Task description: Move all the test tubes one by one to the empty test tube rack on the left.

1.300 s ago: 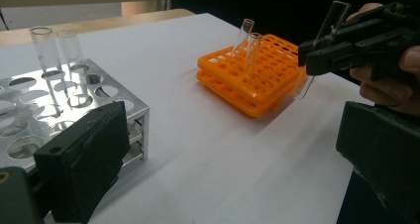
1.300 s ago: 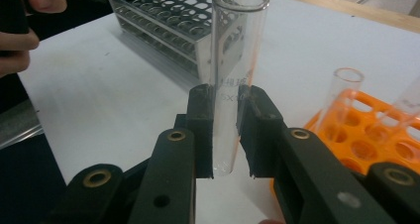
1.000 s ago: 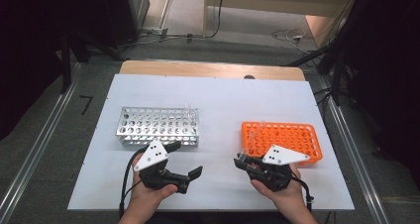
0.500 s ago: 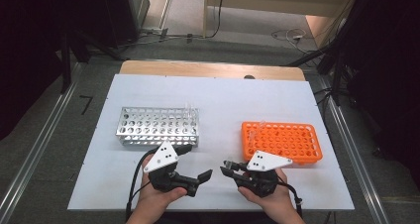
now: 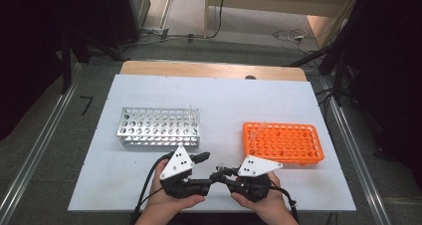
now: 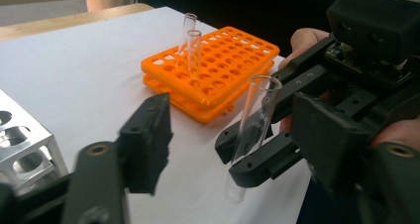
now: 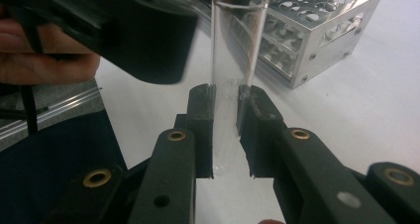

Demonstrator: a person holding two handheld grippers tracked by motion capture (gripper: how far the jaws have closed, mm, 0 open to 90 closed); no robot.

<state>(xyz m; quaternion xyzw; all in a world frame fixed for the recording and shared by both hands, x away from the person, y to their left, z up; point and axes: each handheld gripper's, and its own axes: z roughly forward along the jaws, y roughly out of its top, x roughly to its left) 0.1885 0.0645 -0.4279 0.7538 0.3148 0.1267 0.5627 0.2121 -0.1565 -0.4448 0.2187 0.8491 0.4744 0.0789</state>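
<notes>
White table top point(image 5: 149, 185), matte and smooth, laid over a wooden board whose far edge shows; dark floor and cables beyond. Two racks on it, well apart. On the person's left, a metal rack point(image 5: 158, 128): box-shaped, shiny perforated sheet with round holes on top and sides, with what looks like one clear tube standing at its far right corner. On the right, an orange plastic rack point(image 5: 286, 143), two-tiered with a grid of round holes; two clear glass tubes point(image 6: 190, 48) stand upright near one corner, the other holes visible are open. In front of the racks, near the table's near edge, the two grippers face each other tip to tip. Right gripper point(image 7: 227, 130): black jaws drawn narrow and clamped on a clear test tube point(image 7: 233, 70), pads pressing both sides of its lower half; tube is upright, open rim up, round bottom below the pads, faint printed marks on the glass. Left gripper point(image 6: 237, 140): jaws about half spread and just been closing, with the test tube and the right gripper's jaw tips standing between them; its pads not yet on the glass. Test tube is held above the table, between the two racks. The left gripper's blurred jaw crosses the right gripper view's upper left, covering part of the metal rack.
</notes>
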